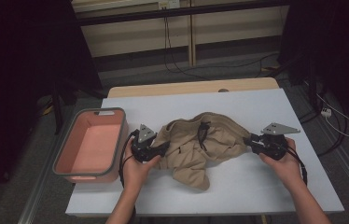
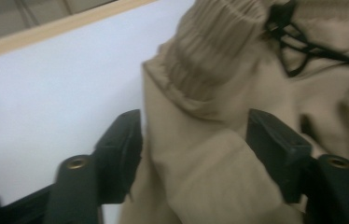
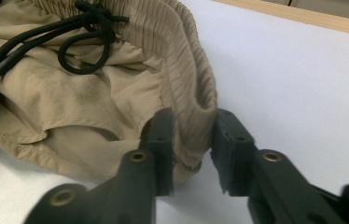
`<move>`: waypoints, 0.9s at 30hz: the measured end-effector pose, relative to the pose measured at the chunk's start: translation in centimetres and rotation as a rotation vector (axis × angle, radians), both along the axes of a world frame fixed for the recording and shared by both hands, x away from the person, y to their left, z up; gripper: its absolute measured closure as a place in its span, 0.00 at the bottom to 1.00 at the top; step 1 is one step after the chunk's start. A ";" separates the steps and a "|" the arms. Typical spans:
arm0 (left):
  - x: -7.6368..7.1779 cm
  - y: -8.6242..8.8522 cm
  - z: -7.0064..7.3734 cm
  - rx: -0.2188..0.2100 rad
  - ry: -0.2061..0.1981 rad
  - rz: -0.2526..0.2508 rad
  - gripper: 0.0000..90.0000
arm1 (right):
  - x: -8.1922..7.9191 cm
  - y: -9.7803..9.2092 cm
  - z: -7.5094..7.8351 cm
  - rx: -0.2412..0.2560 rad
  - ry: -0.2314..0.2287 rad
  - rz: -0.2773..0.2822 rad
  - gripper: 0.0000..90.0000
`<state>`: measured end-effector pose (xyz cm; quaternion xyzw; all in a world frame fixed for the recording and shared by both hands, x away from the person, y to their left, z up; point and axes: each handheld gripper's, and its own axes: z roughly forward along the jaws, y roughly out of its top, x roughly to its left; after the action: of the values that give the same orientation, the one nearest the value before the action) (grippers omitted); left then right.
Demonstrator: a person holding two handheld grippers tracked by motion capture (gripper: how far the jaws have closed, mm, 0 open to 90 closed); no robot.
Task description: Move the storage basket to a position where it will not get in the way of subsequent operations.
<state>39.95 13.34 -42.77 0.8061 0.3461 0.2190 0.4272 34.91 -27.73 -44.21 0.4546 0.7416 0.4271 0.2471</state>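
Note:
Crumpled tan shorts (image 1: 200,147) with a black drawstring (image 1: 203,133) lie mid-table. My left gripper (image 1: 161,149) is at their left edge. In the left gripper view its jaws stand wide apart around a bunched fold of the shorts (image 2: 210,186), so the left gripper (image 2: 193,149) is open. My right gripper (image 1: 252,140) is at the shorts' right end. In the right gripper view the right gripper (image 3: 191,140) pinches the ribbed waistband (image 3: 196,93) between its jaws, with the drawstring (image 3: 79,28) looped farther off.
A pink bin with a grey rim (image 1: 81,174) stands at the table's left edge, close to my left hand. The white table (image 1: 256,186) has bare room in front of and behind the shorts. Cables trail on the floor beyond.

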 end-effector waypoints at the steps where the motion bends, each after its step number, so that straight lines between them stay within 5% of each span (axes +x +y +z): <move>1: 0.1 0.2 0.1 0.010 -0.005 0.014 0.52 | 0.0 0.0 0.0 -0.008 -0.003 -0.006 0.70; 7: 0.2 1.6 0.9 0.039 0.002 0.063 0.80 | 0.2 -0.2 -0.5 -0.022 0.019 -0.054 0.40; 14: 0.9 2.0 0.1 0.038 0.033 0.095 0.94 | 0.5 -0.3 -1.3 -0.013 0.058 -0.068 0.33; 18: 1.3 2.2 -0.3 -0.003 0.051 0.103 0.95 | 1.0 0.4 -1.9 -0.009 0.087 -0.043 0.43; 21: 1.3 2.6 -0.1 -0.086 0.069 0.103 0.91 | 1.3 0.7 -2.4 0.010 0.106 -0.036 0.69; 25: 1.3 2.6 0.6 -0.175 0.048 0.093 0.54 | 1.2 0.8 -2.0 0.022 0.066 -0.030 0.88; 27: 1.4 2.3 0.9 -0.206 0.061 0.053 0.47 | 1.2 0.7 -1.6 0.026 0.042 -0.030 0.90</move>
<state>41.32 15.68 -41.85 0.7546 0.4008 0.1691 0.4912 36.06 -27.08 -45.77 0.4776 0.7341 0.4234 0.2320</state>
